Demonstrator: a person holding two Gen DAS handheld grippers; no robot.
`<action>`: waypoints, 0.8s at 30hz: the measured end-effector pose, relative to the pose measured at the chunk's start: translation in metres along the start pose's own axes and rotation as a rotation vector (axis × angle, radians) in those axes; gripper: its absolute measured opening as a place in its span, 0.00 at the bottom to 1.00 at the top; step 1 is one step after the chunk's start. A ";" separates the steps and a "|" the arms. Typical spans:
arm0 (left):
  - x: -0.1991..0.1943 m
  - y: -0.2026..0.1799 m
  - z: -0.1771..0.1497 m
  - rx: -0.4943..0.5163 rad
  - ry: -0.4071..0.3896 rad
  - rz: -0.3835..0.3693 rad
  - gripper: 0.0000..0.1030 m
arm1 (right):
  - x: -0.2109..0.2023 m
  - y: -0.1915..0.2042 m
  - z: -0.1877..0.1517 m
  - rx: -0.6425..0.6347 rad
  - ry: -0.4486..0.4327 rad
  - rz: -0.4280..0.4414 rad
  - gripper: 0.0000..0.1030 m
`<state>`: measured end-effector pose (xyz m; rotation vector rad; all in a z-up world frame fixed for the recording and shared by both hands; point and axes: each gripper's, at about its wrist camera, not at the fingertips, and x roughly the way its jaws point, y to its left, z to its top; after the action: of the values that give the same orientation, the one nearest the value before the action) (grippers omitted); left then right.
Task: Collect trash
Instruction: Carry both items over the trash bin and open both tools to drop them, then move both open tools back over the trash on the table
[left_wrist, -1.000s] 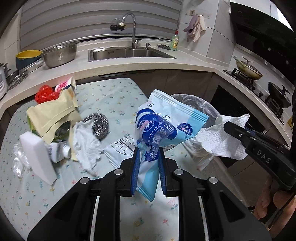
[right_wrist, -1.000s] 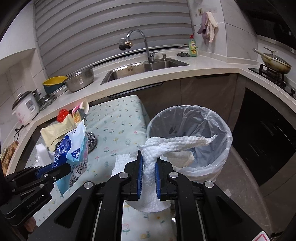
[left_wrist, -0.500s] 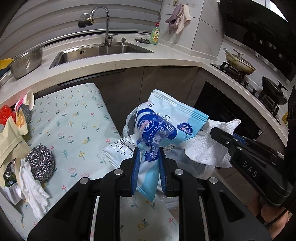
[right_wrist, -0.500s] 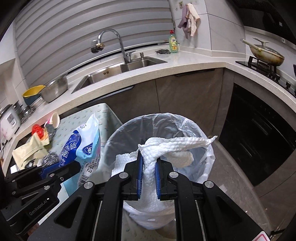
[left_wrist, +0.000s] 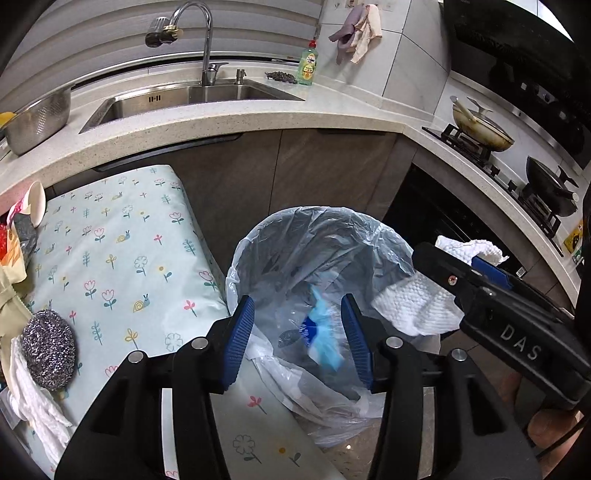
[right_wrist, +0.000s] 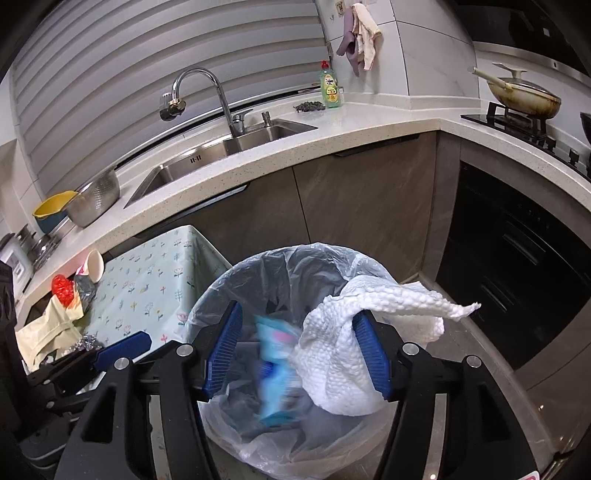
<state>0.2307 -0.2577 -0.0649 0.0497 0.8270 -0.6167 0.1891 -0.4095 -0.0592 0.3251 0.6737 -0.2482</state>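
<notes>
Both grippers hang over the lined trash bin (left_wrist: 321, 236), which stands just right of the table edge (left_wrist: 207, 258). The left gripper (left_wrist: 298, 334) is opening; the blue wrapper (left_wrist: 321, 339) is blurred inside the bin. The right gripper (right_wrist: 297, 350) is opening too, and the paper towel (right_wrist: 369, 325) leans on its right finger.

A blue-and-white wet-wipe packet (right_wrist: 275, 373), blurred in mid-fall, sits inside the clear liner of the round trash bin (right_wrist: 236, 275) beside the floral-covered table. A crumpled white paper towel (right_wrist: 343, 347) hangs over the bin's mouth, draped against one blue gripper pad.
</notes>
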 end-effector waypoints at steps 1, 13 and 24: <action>-0.001 0.001 0.001 0.000 -0.001 0.003 0.45 | 0.002 0.001 0.001 -0.001 0.007 0.012 0.58; -0.024 0.038 -0.016 -0.059 0.006 0.077 0.47 | 0.042 -0.012 -0.051 0.069 0.252 -0.005 0.62; -0.062 0.047 -0.037 -0.076 -0.009 0.072 0.47 | -0.009 -0.011 -0.060 0.089 0.202 -0.022 0.62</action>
<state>0.1994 -0.1779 -0.0556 0.0073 0.8354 -0.5174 0.1451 -0.3960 -0.1000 0.4321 0.8670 -0.2696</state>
